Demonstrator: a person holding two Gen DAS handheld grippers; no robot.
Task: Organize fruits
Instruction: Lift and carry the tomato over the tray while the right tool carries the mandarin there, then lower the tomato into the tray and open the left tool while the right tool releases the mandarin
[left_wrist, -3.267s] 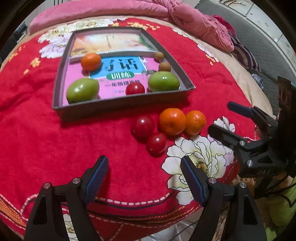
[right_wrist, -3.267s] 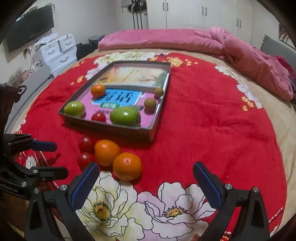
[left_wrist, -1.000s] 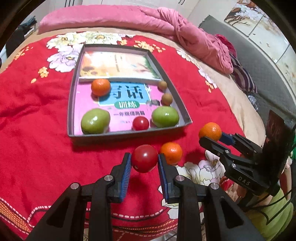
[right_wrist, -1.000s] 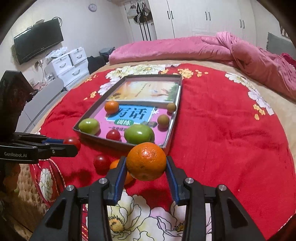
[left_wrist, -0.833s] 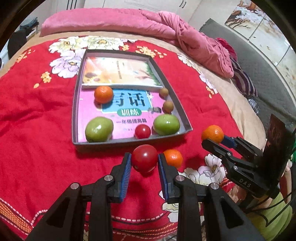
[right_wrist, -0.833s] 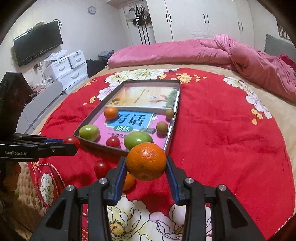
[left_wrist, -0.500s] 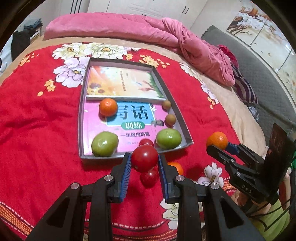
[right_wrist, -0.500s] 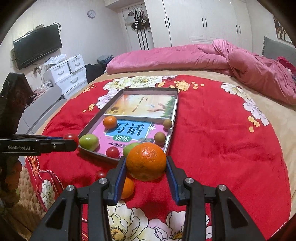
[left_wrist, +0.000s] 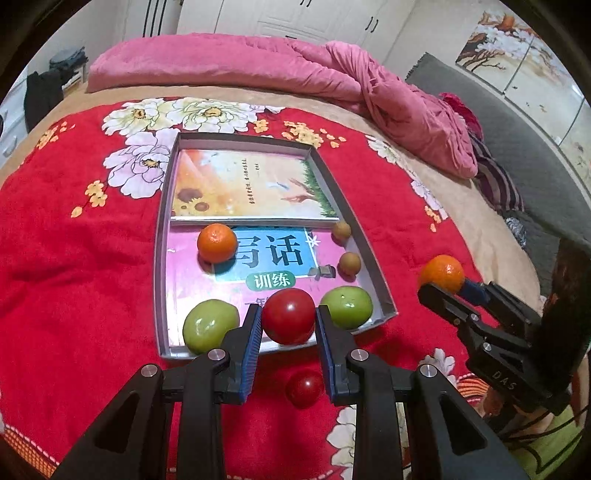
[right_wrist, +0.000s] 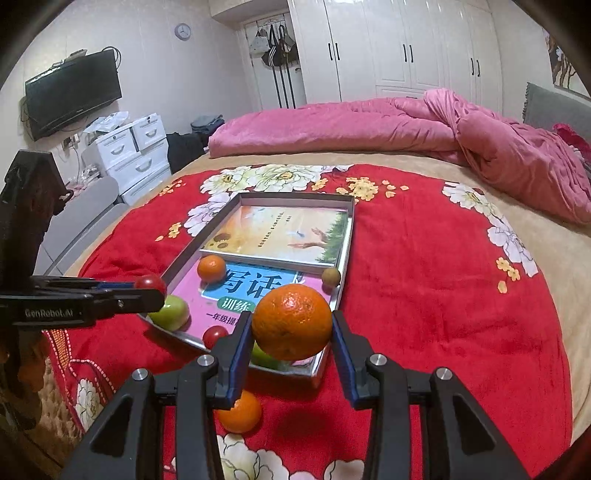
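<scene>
My left gripper is shut on a red tomato, held in the air just short of the near rim of the grey tray. My right gripper is shut on an orange, also lifted, near the tray's front right corner. Inside the tray lie an orange, two green fruits, two small brown fruits and a small red tomato. On the red blanket remain a red tomato and an orange.
The tray holds two books and sits on a red flowered blanket over a bed. A pink duvet is bunched at the far side. White drawers and a wall television stand to the left.
Both grippers have risen and moved toward the tray, each still holding its fruit. The tomato and orange left on the blanket now lie beneath the fingers.
</scene>
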